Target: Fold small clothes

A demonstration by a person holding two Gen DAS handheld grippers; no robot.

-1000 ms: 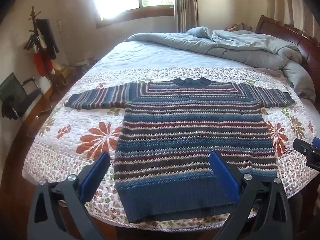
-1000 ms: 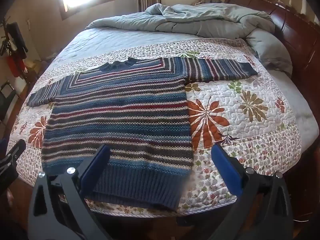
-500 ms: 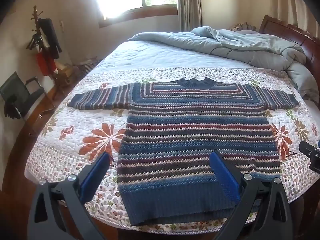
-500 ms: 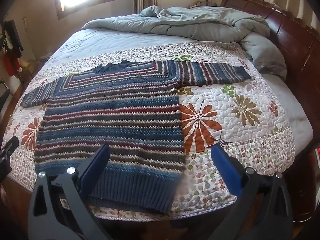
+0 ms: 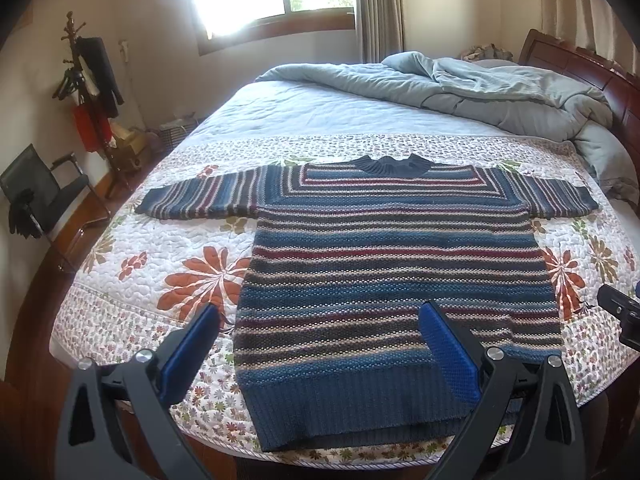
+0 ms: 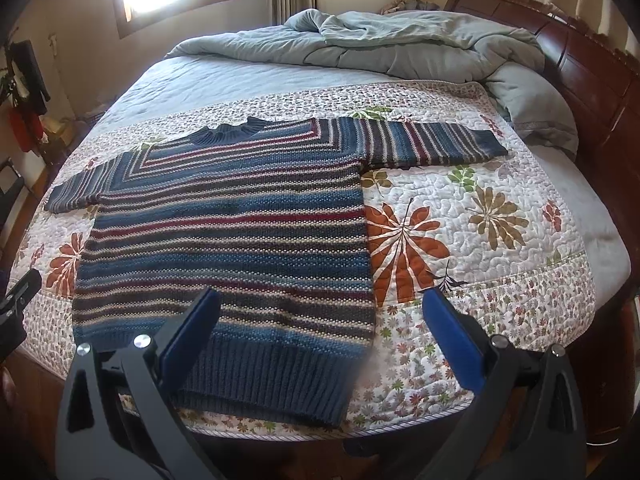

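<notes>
A striped blue, red and cream knit sweater [image 5: 396, 264] lies flat on the floral quilt, sleeves spread out to both sides, collar away from me, ribbed hem at the near bed edge. It also shows in the right wrist view [image 6: 228, 236]. My left gripper [image 5: 320, 352] is open and empty, hovering above the hem's left part. My right gripper [image 6: 320, 336] is open and empty, above the hem's right corner. The right gripper's tip shows at the left wrist view's right edge [image 5: 620, 312].
The floral quilt [image 6: 460, 240] covers the near half of the bed. A crumpled grey duvet [image 5: 480, 92] lies at the far end by the dark wooden headboard [image 6: 580, 52]. A coat stand [image 5: 92, 92] and a black chair [image 5: 40, 196] stand at the left.
Both grippers have drifted slightly: the sweater sits a little further right in the left view and lower left in the right view. Both stay open. The sweater has not moved.
</notes>
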